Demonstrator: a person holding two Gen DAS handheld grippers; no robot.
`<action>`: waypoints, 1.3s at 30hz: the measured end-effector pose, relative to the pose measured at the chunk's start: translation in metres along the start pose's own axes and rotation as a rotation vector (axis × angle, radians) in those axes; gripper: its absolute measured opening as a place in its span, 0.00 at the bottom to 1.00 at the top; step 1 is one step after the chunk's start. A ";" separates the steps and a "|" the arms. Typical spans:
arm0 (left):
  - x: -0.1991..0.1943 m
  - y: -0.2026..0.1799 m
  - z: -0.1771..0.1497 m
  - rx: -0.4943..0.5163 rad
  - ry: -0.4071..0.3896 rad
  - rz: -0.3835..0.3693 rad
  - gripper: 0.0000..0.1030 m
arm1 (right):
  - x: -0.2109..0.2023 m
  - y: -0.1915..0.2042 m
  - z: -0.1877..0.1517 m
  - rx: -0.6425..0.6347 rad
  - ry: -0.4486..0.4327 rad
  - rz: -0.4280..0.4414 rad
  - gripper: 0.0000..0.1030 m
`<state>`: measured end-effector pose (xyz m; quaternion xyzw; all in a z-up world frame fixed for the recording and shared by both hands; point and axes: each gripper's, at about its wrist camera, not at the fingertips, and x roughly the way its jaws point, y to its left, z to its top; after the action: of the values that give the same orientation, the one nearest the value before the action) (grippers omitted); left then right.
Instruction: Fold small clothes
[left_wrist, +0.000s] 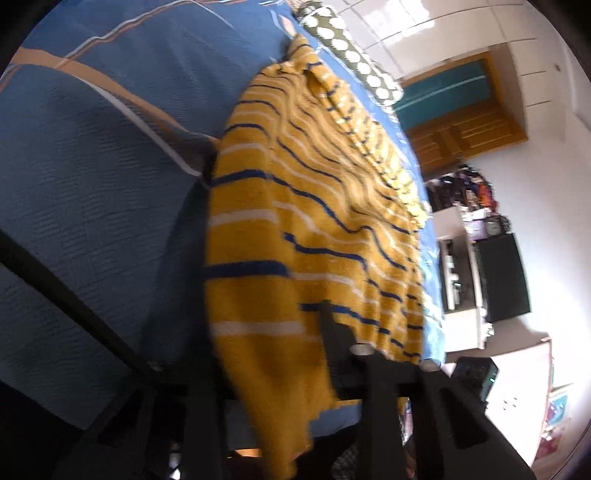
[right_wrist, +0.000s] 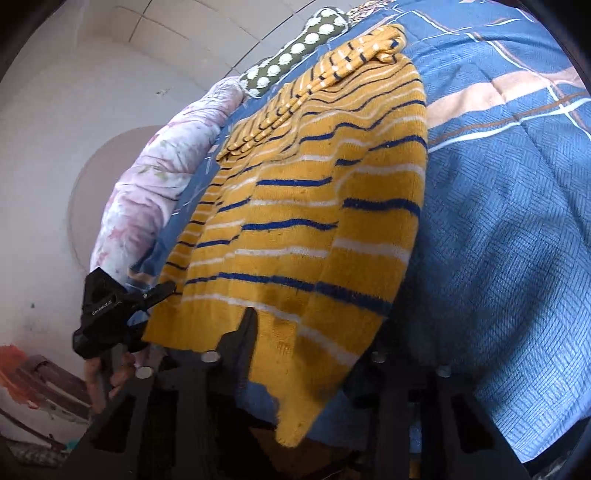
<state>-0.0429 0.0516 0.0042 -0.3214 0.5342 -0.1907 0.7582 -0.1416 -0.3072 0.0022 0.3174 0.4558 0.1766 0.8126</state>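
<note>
Evidently I held both jaws pinched on the sweater's (right_wrist: 314, 206) near hem, left gripper (left_wrist: 328, 332) and right gripper (right_wrist: 243, 332), so it draped ahead across the bed (right_wrist: 517, 240) for folding.

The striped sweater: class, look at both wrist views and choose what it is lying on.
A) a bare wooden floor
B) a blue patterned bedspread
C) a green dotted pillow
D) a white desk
B: the yellow striped sweater is spread over the blue patterned bedspread, which shows on both sides of it; the dotted pillow lies beyond its far end.
</note>
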 end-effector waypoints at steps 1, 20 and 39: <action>0.000 0.001 0.000 -0.006 -0.001 0.020 0.09 | 0.000 -0.001 0.000 0.009 -0.003 -0.012 0.15; -0.065 -0.035 -0.071 0.166 -0.075 0.111 0.04 | -0.085 -0.001 -0.050 -0.068 0.013 0.011 0.06; 0.008 -0.123 0.168 0.254 -0.189 0.239 0.05 | -0.038 0.071 0.190 -0.263 -0.215 -0.147 0.07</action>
<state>0.1228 0.0057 0.1215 -0.1740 0.4666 -0.1341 0.8567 0.0008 -0.3440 0.1472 0.1914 0.3611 0.1399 0.9019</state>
